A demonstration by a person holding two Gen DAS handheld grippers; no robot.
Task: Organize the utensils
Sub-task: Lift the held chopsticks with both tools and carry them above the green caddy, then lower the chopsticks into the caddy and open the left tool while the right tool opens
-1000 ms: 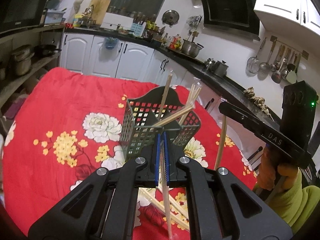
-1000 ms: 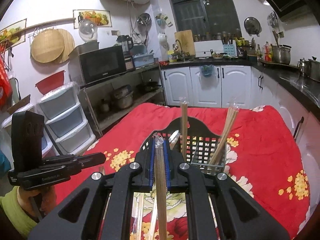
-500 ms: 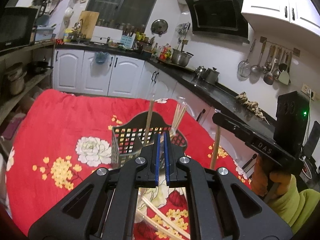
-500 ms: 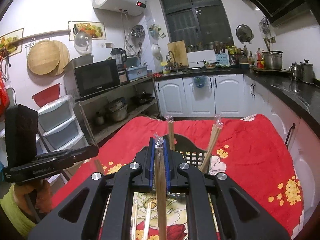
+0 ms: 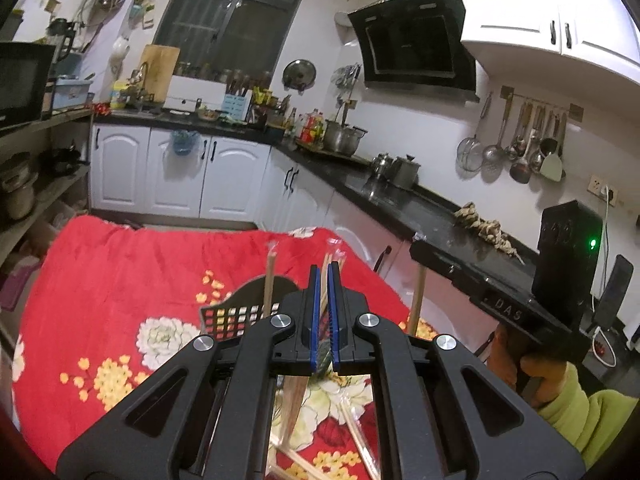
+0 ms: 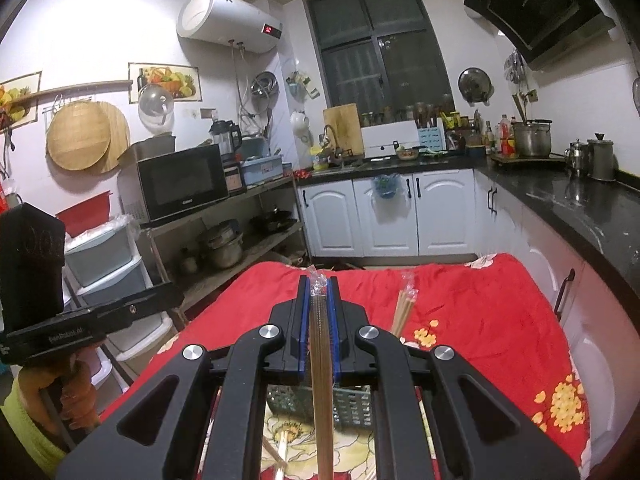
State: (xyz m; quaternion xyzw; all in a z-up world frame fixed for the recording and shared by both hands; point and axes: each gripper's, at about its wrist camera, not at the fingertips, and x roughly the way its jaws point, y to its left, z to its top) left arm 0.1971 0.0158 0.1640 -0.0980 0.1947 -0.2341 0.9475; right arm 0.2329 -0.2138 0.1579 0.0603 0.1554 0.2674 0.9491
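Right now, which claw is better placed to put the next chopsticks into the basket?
The right claw. It is shut on wrapped chopsticks, above the perforated utensil basket. The left claw looks nearly shut with nothing clearly between its pads, so it must first pick from the loose chopsticks on the tablecloth.

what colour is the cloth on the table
Red with white and yellow flowers, clearest in the left wrist view: cloth.

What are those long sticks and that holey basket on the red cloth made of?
The sticks held in the right tongs look like pale bamboo or wood, matte, inside a clear, crinkly plastic sleeve. The basket seems to be dark moulded plastic, with a square grid of holes.
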